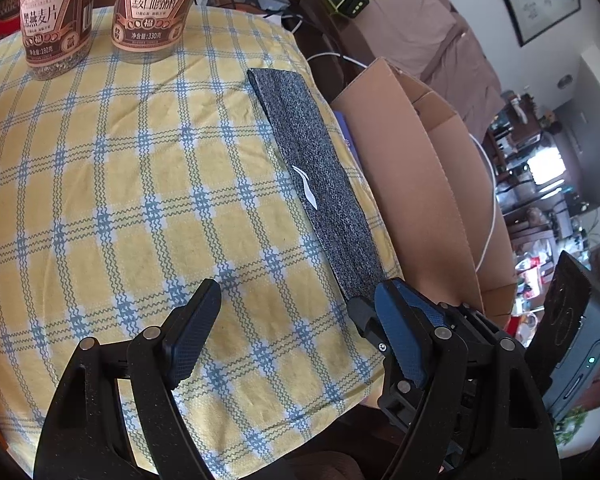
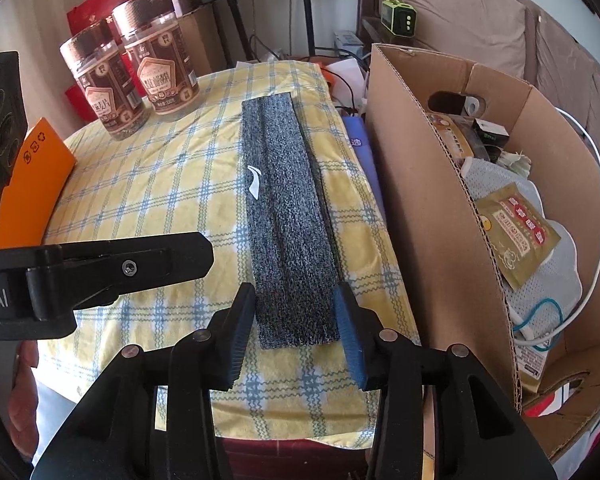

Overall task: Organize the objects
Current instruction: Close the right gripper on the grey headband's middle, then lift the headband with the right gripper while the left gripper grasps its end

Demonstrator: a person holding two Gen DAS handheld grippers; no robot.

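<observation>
Right gripper (image 2: pixel 296 328) open, its pads straddling the near end of the long speckled grey knit band (image 2: pixel 284 216) at frame centre; left gripper (image 1: pixel 296 336) open, empty, lower frame.

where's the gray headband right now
The headband lies flat on the checked cloth, along its right edge beside the cardboard box, near end between the right gripper's fingers.

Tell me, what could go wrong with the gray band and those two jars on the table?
1. The gray band lies along the table's edge beside the cardboard box; a nudge might slide it off.
2. The right tool has its pads either side of the band's near end without pressing, so lifting now might leave it behind.
3. The two jars stand close together; bumping one could topple the other.
</observation>
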